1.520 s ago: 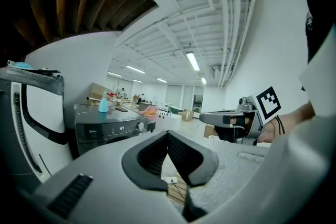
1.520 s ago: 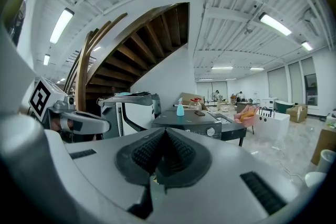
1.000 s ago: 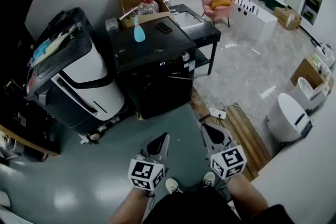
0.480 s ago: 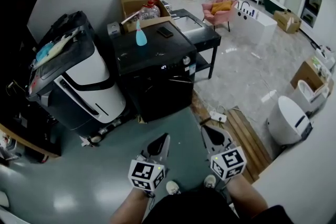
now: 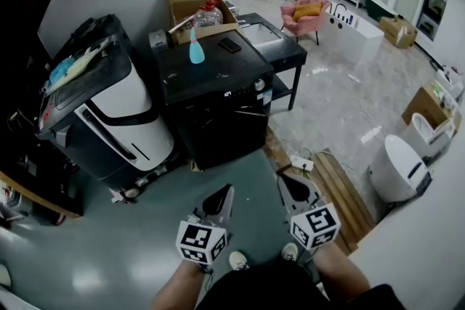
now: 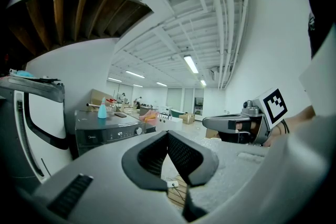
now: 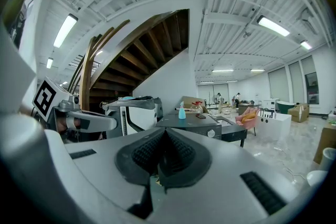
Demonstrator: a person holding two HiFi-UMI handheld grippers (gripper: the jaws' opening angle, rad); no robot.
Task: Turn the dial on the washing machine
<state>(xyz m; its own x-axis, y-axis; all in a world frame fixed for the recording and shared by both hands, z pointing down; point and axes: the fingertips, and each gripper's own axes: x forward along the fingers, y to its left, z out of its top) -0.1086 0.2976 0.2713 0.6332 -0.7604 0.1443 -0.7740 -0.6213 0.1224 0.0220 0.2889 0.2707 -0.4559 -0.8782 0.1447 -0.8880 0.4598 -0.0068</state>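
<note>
The black washing machine (image 5: 211, 102) stands across the floor from me, its round silver dial (image 5: 259, 85) at the right end of its front panel. That dial (image 6: 138, 131) also shows in the left gripper view, and the dial (image 7: 210, 134) in the right gripper view. Both grippers are held low and well short of the machine, side by side, pointing toward it. My left gripper (image 5: 221, 194) is shut with nothing between its jaws. My right gripper (image 5: 287, 181) is shut and empty too. A blue spray bottle (image 5: 195, 49) and a dark phone (image 5: 228, 44) lie on the machine's top.
A white and black machine (image 5: 109, 112) stands left of the washer. Behind it are a cardboard box (image 5: 190, 0) and a black table (image 5: 280, 40). A power strip (image 5: 301, 163) and wooden boards (image 5: 341, 181) lie on the floor to the right, near a white round appliance (image 5: 396, 167).
Only the head view has shifted slightly. Both grippers keep their place and stay shut.
</note>
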